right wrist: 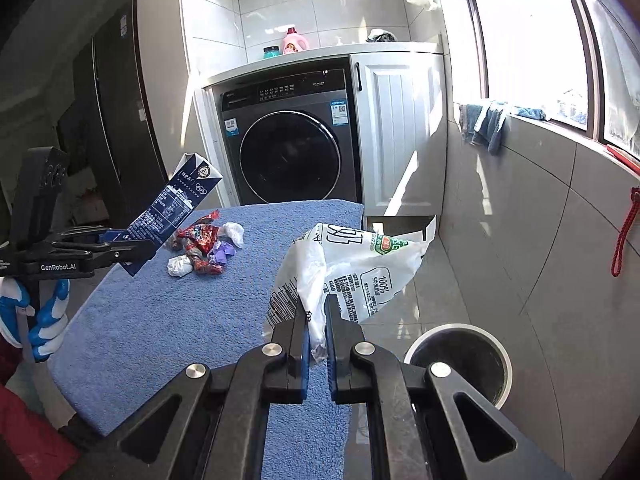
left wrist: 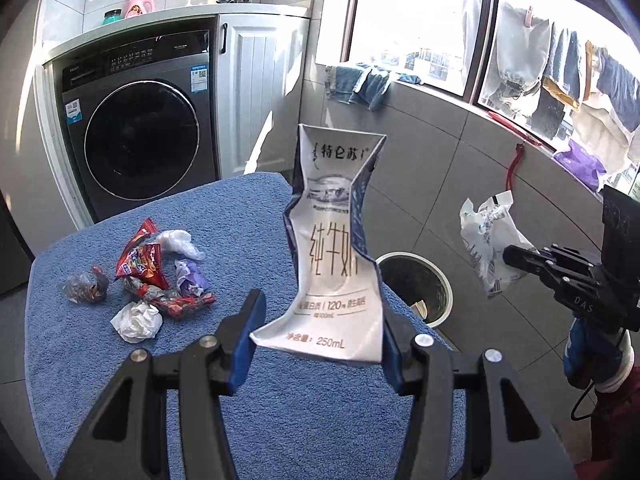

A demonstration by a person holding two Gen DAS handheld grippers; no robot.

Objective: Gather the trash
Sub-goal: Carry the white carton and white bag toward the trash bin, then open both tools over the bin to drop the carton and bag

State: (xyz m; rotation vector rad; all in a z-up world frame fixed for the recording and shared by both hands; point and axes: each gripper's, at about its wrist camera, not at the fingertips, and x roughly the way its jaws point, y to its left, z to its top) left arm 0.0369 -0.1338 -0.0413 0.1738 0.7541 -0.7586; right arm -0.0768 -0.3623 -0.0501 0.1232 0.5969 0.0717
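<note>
My left gripper (left wrist: 320,320) is shut on a crushed white and blue milk carton (left wrist: 334,248) and holds it upright above the blue towel-covered table (left wrist: 240,208). It also shows in the right wrist view (right wrist: 172,208). My right gripper (right wrist: 316,320) is shut on a crumpled white plastic bag (right wrist: 352,268), held above the table's right edge; the bag also shows in the left wrist view (left wrist: 488,240). A round trash bin (right wrist: 460,360) stands on the floor right of the table, below and right of the bag. A pile of wrappers and tissues (left wrist: 148,280) lies on the table.
A dark washing machine (left wrist: 136,120) and a white cabinet (left wrist: 260,92) stand behind the table. A tiled wall with a window (left wrist: 440,32) runs along the right. Blue cloths (left wrist: 360,84) hang on the sill. A red cord (right wrist: 624,232) hangs on the wall.
</note>
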